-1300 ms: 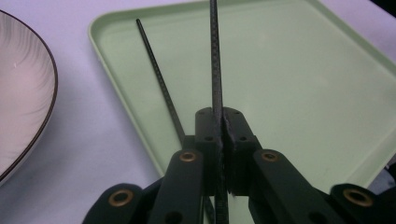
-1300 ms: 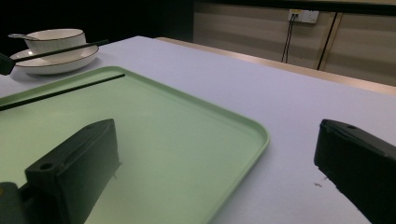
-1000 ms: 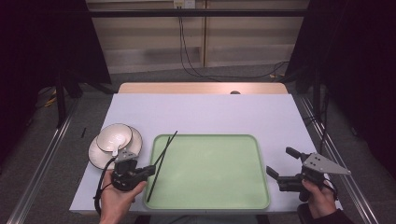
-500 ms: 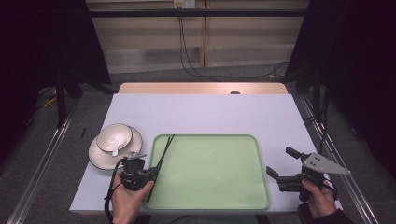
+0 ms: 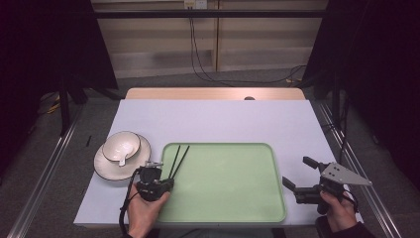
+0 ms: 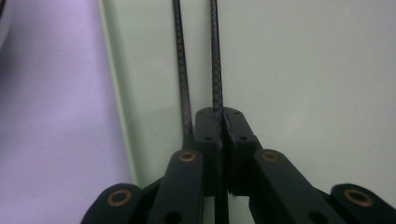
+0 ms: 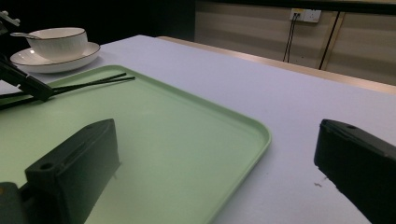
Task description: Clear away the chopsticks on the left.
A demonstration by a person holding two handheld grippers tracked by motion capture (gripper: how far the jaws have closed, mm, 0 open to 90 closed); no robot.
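chopsticks (image 5: 177,159) on tray's (image 5: 237,218) left edge, bowl (image 5: 122,147) on plate (image 5: 106,170) further left

Matt green plastic tray (image 5: 233,198) (glossy ceramic bowl (image 5: 121,146))

Black chopsticks at the tray's left edge

We see two thin black chopsticks (image 5: 177,160) with a fine woven texture, lying low over the left part of the green tray (image 5: 233,198), tips pointing toward its far rim. We find them nearly parallel and slightly spread, one pinched at its near end, the other just beside it.
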